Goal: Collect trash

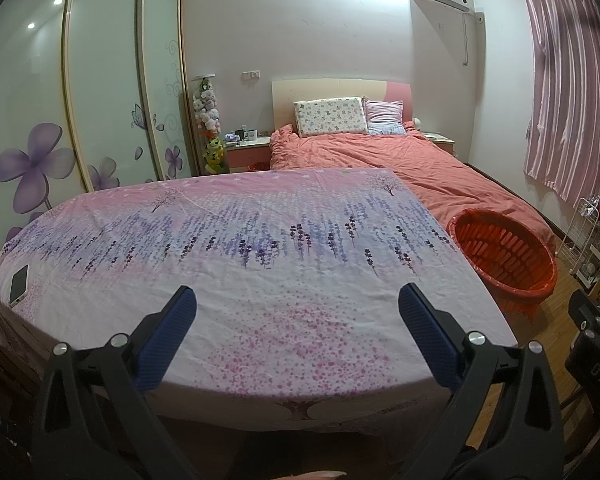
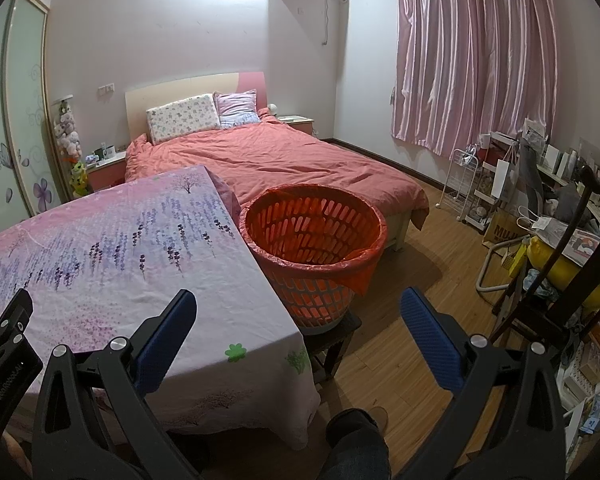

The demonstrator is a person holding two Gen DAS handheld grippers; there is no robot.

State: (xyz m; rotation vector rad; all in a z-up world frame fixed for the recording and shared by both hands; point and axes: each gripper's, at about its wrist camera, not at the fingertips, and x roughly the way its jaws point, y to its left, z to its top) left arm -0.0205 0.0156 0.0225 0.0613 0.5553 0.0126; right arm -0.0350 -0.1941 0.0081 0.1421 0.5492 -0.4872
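Observation:
An orange slatted basket (image 2: 314,236) lined with a red bag stands on a low dark stool at the table's right side; it also shows in the left wrist view (image 1: 504,254). No trash shows on the table. My left gripper (image 1: 296,300) is open and empty above the near edge of the table with the pink-purple flowered cloth (image 1: 260,248). My right gripper (image 2: 298,304) is open and empty, over the table's right corner and the floor, just in front of the basket. The left gripper's body shows at the left edge of the right wrist view (image 2: 4,344).
A phone (image 1: 19,285) lies at the table's left edge. A bed with a salmon cover (image 2: 284,160) stands behind the table. A dark chair (image 2: 560,280) and cluttered shelves (image 2: 500,184) fill the right side. Wood floor (image 2: 412,264) lies between. A wardrobe (image 1: 80,100) stands left.

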